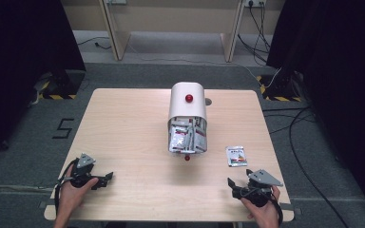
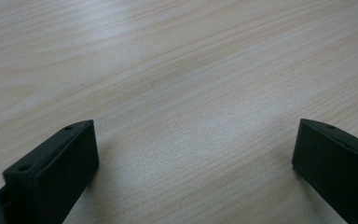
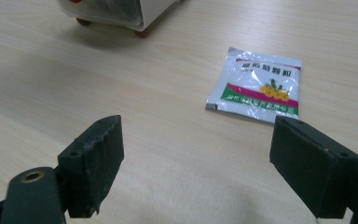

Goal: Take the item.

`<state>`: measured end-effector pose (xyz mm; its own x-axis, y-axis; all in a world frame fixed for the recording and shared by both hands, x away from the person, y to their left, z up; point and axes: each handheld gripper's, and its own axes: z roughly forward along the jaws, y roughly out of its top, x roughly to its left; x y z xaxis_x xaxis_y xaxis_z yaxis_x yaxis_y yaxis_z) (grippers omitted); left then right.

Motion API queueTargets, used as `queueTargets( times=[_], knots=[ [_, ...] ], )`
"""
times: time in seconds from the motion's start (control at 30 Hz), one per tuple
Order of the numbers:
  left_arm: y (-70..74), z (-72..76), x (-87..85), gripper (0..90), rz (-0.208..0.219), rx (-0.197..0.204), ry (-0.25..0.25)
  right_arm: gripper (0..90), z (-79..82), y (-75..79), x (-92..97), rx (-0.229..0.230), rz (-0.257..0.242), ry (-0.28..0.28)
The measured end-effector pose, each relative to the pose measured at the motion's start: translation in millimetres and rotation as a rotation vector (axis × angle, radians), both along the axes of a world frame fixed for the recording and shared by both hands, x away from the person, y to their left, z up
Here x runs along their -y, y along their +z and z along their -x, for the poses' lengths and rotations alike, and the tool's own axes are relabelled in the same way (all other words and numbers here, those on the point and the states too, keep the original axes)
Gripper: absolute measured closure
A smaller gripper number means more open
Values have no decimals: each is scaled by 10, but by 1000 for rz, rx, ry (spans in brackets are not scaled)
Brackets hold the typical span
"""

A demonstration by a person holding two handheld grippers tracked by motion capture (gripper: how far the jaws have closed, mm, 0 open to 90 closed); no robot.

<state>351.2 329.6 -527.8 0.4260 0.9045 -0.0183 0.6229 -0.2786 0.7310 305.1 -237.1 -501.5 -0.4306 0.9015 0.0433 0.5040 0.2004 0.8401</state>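
A: High view. State the positions.

B: The left tongs (image 1: 105, 179) rest at the near left of the worktop (image 1: 123, 123), held in the left hand (image 1: 72, 190). The right tongs (image 1: 233, 186) rest at the near right, held in the right hand (image 1: 261, 202). A single sachet (image 1: 236, 156) lies flat on the worktop just ahead of the right tongs and slightly to their right. A white container (image 1: 187, 105) lies on its side at the centre, its open end toward the person and packed with further sachets (image 1: 186, 137).

A: Left gripper view.

B: The left tongs (image 2: 193, 140) are released, jaws wide apart over bare worktop (image 2: 177, 70). Nothing lies between them.

A: Right gripper view.

B: The right tongs (image 3: 196, 144) are likewise released and empty. The sachet (image 3: 256, 86) lies beyond the jaw tips, ahead and toward the right-hand jaw, apart from both. The corner of the container (image 3: 135, 11) appears at the top left.

A: Long axis of the sachet?

B: In the high view it runs roughly away from the person; in the right gripper view it appears slightly skewed to the jaw line.

A: Which tongs should take it?

B: Judgement: the right tongs. They are near it; the left tongs are well apart across the worktop. The move likely calls for a short advance forward and slightly right, then closing on a sachet edge, since it lies flat.
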Motion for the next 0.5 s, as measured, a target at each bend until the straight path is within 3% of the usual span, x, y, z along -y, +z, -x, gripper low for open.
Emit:
queueTargets(
  times=[0.5],
  knots=[
    [-1, 0, 0, 0, 0, 1, 0, 185, 281, -121, 39, 4, -4, -8]
  ],
)
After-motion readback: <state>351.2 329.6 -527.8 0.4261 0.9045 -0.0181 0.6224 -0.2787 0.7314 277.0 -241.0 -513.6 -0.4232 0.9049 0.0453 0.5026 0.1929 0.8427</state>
